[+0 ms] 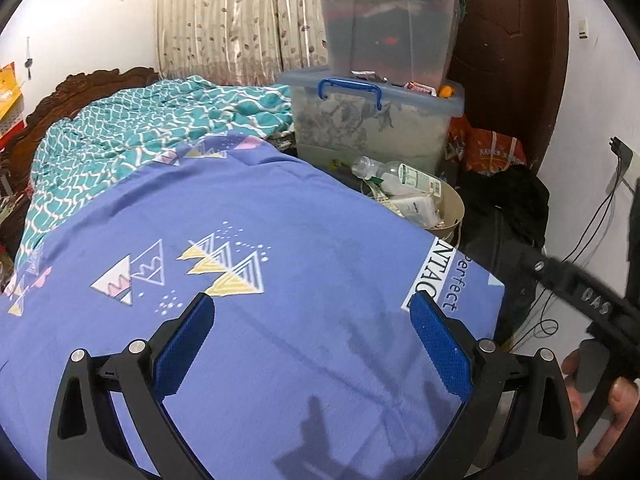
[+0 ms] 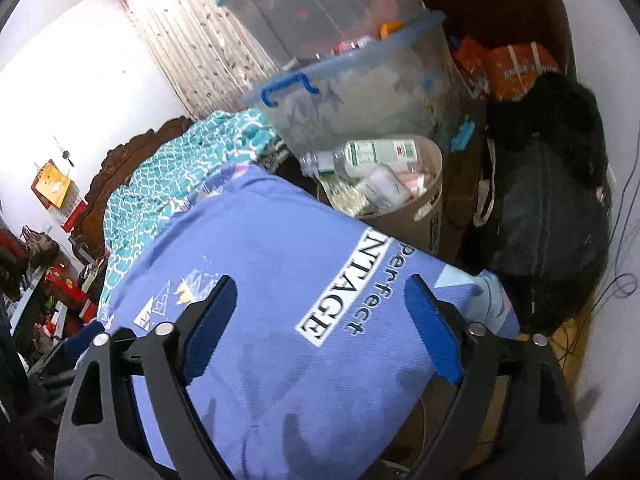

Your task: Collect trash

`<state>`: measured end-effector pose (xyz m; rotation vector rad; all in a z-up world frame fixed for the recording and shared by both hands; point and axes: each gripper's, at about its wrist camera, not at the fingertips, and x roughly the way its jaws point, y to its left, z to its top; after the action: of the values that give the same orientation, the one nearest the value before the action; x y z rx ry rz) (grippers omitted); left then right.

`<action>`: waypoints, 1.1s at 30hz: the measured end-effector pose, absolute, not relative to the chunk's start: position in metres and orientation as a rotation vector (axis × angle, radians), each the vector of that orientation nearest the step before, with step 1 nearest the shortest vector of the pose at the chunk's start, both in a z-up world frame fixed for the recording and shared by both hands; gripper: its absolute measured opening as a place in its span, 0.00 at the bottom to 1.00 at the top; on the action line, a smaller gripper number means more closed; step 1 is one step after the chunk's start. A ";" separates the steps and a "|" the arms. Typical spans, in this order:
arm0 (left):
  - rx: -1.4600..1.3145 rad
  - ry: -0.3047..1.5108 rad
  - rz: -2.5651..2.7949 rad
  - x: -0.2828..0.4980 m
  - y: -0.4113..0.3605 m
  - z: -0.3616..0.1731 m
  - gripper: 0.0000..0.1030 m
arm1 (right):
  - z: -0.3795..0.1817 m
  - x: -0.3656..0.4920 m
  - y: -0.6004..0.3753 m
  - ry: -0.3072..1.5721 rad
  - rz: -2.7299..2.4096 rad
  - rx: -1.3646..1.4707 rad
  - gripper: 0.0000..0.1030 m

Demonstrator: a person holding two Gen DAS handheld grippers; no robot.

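A beige trash bin [image 1: 454,210] stands beside the bed, full of trash: a clear plastic bottle with a green label [image 1: 394,174] and white packets. It also shows in the right wrist view [image 2: 424,204], with the bottle [image 2: 372,156] lying on top. My left gripper [image 1: 316,312] is open and empty above the blue bedsheet [image 1: 280,208]. My right gripper [image 2: 320,296] is open and empty above the bed's corner [image 2: 280,248], short of the bin. The right gripper's body and the hand holding it show at the right edge of the left wrist view [image 1: 588,300].
Two stacked clear storage boxes [image 1: 380,120] stand behind the bin. A black bag [image 2: 552,200] and an orange bag [image 2: 516,68] lie to the right by a dark door. A teal quilt [image 1: 140,132] covers the far bed. Cables [image 1: 600,216] hang along the right wall.
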<state>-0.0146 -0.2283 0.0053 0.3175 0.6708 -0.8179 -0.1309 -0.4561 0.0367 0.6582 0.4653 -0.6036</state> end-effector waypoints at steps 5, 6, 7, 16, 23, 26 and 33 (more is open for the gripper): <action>0.265 0.649 -0.808 -0.016 -0.209 0.013 0.92 | 0.058 -0.140 -0.430 0.369 -0.714 0.577 0.97; 0.255 0.644 -0.809 -0.016 -0.205 0.015 0.92 | 0.061 -0.142 -0.425 0.353 -0.741 0.568 0.97; 0.247 0.642 -0.808 -0.016 -0.203 0.016 0.92 | 0.063 -0.142 -0.422 0.347 -0.753 0.565 0.97; 0.213 0.637 -0.783 -0.014 -0.190 0.017 0.92 | 0.066 -0.141 -0.407 0.322 -0.775 0.555 0.97; 0.215 0.615 -0.773 -0.017 -0.190 0.019 0.92 | 0.065 -0.137 -0.398 0.319 -0.773 0.529 0.97; 0.204 0.614 -0.767 -0.016 -0.188 0.020 0.92 | 0.064 -0.136 -0.396 0.320 -0.766 0.523 0.97; 0.181 0.615 -0.749 -0.012 -0.185 0.021 0.92 | 0.062 -0.134 -0.396 0.323 -0.749 0.532 0.97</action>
<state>-0.0117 -0.1854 0.0214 0.1808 0.6148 -0.7492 -0.1342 -0.3960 0.0623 0.5321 0.3225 -0.7488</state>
